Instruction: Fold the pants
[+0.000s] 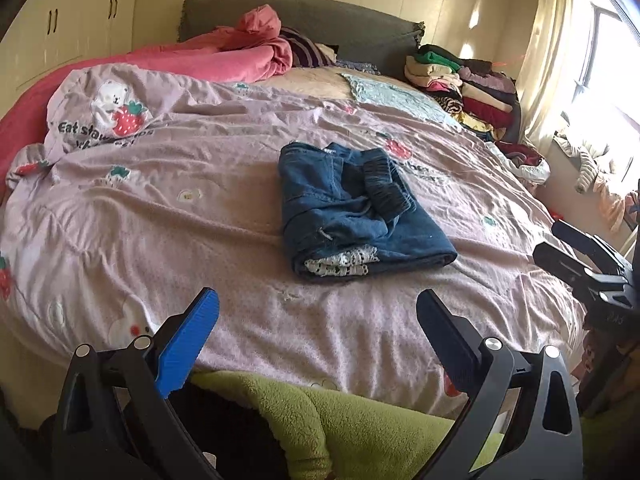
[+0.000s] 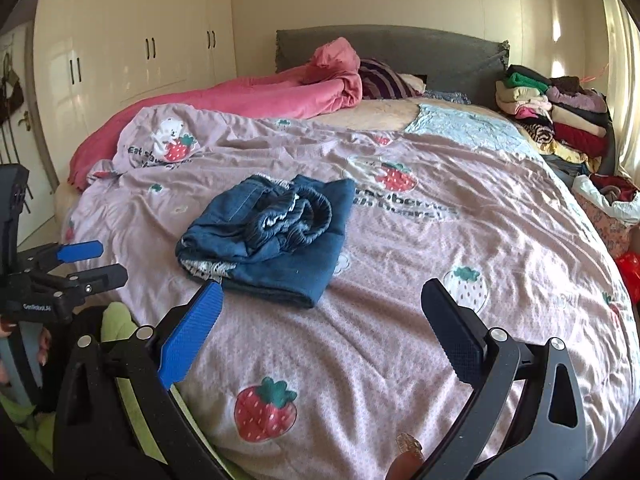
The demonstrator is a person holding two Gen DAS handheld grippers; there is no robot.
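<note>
The blue denim pants (image 1: pixel 352 212) lie folded in a compact bundle on the pink strawberry duvet (image 1: pixel 200 208), with the dark elastic waistband on top and white lace at the near edge. They also show in the right wrist view (image 2: pixel 272 236). My left gripper (image 1: pixel 318 312) is open and empty, held back over the bed's near edge, apart from the pants. My right gripper (image 2: pixel 322 300) is open and empty, just short of the bundle's near edge. The right gripper shows at the right edge of the left wrist view (image 1: pixel 576 248); the left gripper shows at the left of the right wrist view (image 2: pixel 96 264).
A pink quilt (image 1: pixel 224 56) lies along the far left by the grey headboard (image 1: pixel 320 20). Stacks of folded clothes (image 1: pixel 468 84) sit at the far right corner. White wardrobes (image 2: pixel 140 40) stand left. A green fleece garment (image 1: pixel 340 424) lies at the near edge.
</note>
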